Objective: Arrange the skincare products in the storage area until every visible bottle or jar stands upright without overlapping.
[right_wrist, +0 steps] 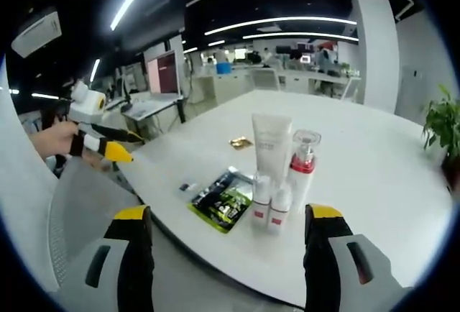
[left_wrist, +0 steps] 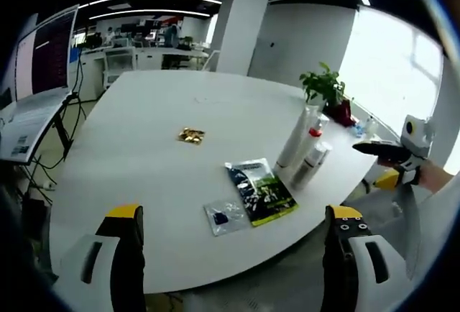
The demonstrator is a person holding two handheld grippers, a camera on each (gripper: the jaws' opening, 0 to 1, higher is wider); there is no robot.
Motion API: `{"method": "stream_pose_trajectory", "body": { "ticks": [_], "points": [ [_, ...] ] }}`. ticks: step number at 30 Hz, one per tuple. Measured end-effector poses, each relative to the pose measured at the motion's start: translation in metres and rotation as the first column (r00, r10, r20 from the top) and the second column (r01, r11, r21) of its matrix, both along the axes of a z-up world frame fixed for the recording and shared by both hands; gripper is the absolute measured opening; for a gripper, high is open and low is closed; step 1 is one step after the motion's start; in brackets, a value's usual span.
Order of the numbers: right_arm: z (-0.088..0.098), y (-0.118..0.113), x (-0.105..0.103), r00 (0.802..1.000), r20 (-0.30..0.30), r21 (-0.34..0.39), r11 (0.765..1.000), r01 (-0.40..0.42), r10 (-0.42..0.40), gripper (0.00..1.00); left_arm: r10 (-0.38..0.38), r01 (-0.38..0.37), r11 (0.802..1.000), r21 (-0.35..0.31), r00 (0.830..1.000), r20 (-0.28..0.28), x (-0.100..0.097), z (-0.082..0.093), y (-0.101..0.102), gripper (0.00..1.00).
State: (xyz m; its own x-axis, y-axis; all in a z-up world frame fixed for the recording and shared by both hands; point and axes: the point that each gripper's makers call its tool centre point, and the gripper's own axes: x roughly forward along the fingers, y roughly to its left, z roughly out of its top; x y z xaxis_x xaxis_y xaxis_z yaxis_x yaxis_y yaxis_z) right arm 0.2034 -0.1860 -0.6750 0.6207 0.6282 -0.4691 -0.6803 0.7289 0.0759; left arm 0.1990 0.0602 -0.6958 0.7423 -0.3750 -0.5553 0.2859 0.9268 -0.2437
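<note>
On the white table, a white tube and a clear pump bottle with a red collar stand upright side by side. Two small white bottles with red labels stand just in front of them. In the left gripper view the tube, the pump bottle and a small bottle cluster near the table's right edge. My left gripper is open and empty, short of the table. My right gripper is also open and empty, just off the table's near edge.
A green-and-black sachet lies flat next to the bottles, with a small clear bag and a gold wrapper further off. A potted plant stands at the table edge. A white chair back is close by. Desks and monitors fill the background.
</note>
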Motion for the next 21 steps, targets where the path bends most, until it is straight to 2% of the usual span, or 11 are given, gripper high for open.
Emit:
{"method": "stream_pose_trajectory", "body": {
  "ticks": [21],
  "points": [
    [-0.001, -0.001, 0.002, 1.0, -0.002, -0.002, 1.0, 0.009, -0.009, 0.98, -0.034, 0.035, 0.999, 0.018, 0.996, -0.081, 0.003, -0.017, -0.001, 0.99]
  ]
}}
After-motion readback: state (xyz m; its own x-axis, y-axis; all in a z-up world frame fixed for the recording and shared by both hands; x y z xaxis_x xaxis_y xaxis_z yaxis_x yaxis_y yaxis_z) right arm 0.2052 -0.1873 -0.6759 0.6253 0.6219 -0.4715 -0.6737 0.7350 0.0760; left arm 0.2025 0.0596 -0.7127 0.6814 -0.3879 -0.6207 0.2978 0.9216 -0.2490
